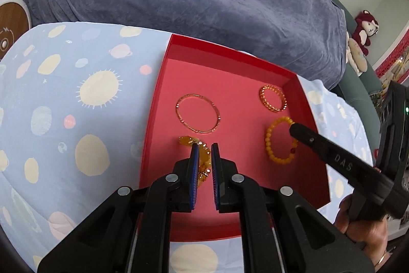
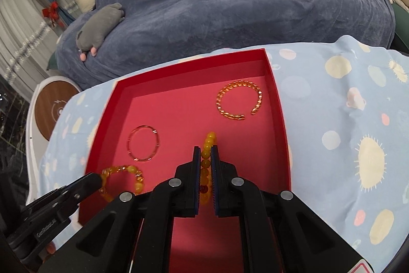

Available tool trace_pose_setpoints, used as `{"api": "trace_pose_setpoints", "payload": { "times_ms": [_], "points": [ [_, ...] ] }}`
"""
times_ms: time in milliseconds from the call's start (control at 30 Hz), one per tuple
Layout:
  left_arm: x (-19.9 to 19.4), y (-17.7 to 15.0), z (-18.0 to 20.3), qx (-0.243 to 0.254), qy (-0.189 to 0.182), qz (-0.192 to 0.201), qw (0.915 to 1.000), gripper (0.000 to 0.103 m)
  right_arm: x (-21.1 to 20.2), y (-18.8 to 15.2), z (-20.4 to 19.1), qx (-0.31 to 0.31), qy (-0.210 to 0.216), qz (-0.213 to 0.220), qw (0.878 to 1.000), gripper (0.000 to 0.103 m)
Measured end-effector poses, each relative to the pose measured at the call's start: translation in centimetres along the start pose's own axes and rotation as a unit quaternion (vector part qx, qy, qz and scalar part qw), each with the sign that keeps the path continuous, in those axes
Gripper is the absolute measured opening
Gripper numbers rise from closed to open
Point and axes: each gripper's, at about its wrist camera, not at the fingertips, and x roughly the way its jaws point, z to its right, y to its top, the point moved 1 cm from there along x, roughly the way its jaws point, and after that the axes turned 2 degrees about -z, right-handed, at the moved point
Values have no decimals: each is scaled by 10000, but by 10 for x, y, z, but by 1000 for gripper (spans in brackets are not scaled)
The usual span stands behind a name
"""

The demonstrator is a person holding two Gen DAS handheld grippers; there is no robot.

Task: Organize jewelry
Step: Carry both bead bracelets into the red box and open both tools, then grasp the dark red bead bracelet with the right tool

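I am lowering two bracelets into the red tray (image 1: 310,104) on the spotted cloth (image 1: 64,94): my left gripper (image 1: 204,145) is pinching the amber chip bracelet (image 1: 202,163), my right gripper (image 2: 205,147) the yellow bead bracelet (image 2: 207,145), each hanging clear. I am aiming for bare floor, apart from the thin bangle (image 1: 198,113) and chain cuff (image 1: 273,98).

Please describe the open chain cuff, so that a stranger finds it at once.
Look in the red tray on the planet-print sheet. The gold chain cuff lies near its far right corner. Unlike the thin plain bangle and two amber bead bracelets, it has a gap.
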Motion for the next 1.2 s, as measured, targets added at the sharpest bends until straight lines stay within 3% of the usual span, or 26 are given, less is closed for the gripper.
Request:
{"api": "trace_pose_setpoints", "payload": {
  "times_ms": [233, 333, 400, 500, 800, 1200],
  "points": [
    [9, -2, -1, 50, 218, 26, 9997, 14, 0, 4, 7, -129, -282, 119, 9994, 10],
    [7, -4, -1, 18, 351, 116, 9993, 34, -10, 3, 10, -137, -302, 220, 9992, 13],
    [0, -6, -1, -5, 521, 265, 9983, 55, -19, 2, 12, -103, -265, 288, 9992, 19],
    [-12, -9, 1, 58, 584, 424, 9974, 61, -40, -9, 15, -102, -227, 469, 9986, 28],
    [-65, -47, -4, 147, 618, 647, 9959, 65, -99, -63, 23, -89, -165, 551, 9983, 29],
    [-96, -142, -20, 61, 782, 292, 9965, 65, -144, -162, 26, -117, -261, 283, 9992, 29]
  ]
}}
